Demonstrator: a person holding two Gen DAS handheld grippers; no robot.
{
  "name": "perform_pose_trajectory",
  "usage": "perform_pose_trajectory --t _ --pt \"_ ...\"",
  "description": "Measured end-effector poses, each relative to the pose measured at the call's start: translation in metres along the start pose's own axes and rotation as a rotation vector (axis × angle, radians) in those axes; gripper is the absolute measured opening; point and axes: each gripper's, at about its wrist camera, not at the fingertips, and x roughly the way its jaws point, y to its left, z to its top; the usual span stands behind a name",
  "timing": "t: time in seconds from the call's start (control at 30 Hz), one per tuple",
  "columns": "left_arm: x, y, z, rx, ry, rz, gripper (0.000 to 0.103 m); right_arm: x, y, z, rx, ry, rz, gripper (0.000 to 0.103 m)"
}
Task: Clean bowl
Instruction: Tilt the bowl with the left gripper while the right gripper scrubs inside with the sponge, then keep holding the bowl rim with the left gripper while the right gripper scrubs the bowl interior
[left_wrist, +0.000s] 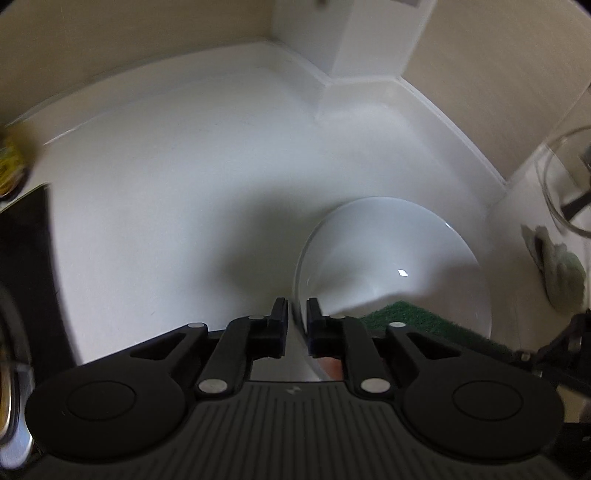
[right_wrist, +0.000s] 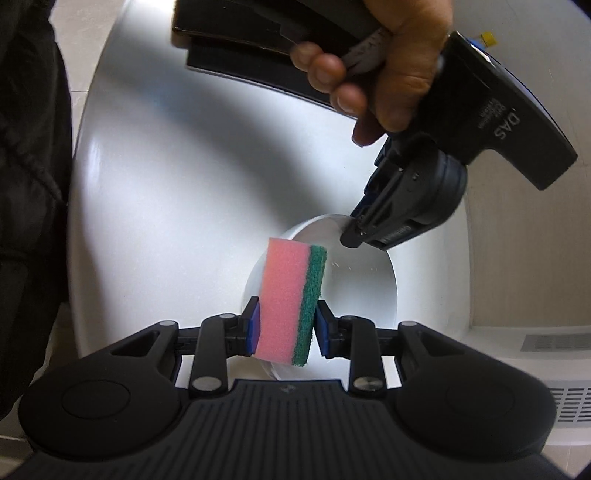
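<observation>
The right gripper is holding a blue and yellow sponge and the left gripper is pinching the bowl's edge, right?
Not quite. In the right wrist view, the sponge in the right gripper is pink and green. The left gripper does pinch the rim of the bowl.
</observation>
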Motion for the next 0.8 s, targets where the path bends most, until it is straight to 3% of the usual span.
perform_pose_trajectory --t 0.13,0.2,0.47,0.57,0.67,0.8 --pt "-0.011 -0.001 -0.034 -0.124 -0.025 0.024 0.02 0.013 0.003 -0.007 0.051 0.01 0.001 0.026" --pt "-0.01 -0.001 -0.037 -0.139 -0.027 0.029 0.022 0.016 0.004 -0.004 0.059 0.01 0.0 0.026" --pt "0.013 0.013 0.003 -0.009 0.018 -0.01 0.012 0.019 0.02 0.003 -0.073 0.0 0.002 0.026" --pt "0.013 0.016 0.0 -0.075 0.018 0.003 0.014 0.023 0.019 -0.003 -0.073 -0.005 -0.002 0.026" --pt "0.003 0.013 -0.024 -0.164 -0.002 0.028 0.021 0.036 0.026 0.007 -0.052 -0.021 -0.001 0.026" --pt "-0.005 0.005 -0.049 -0.242 -0.02 0.079 0.021 0.05 0.035 0.016 -0.04 -0.046 0.004 0.026"
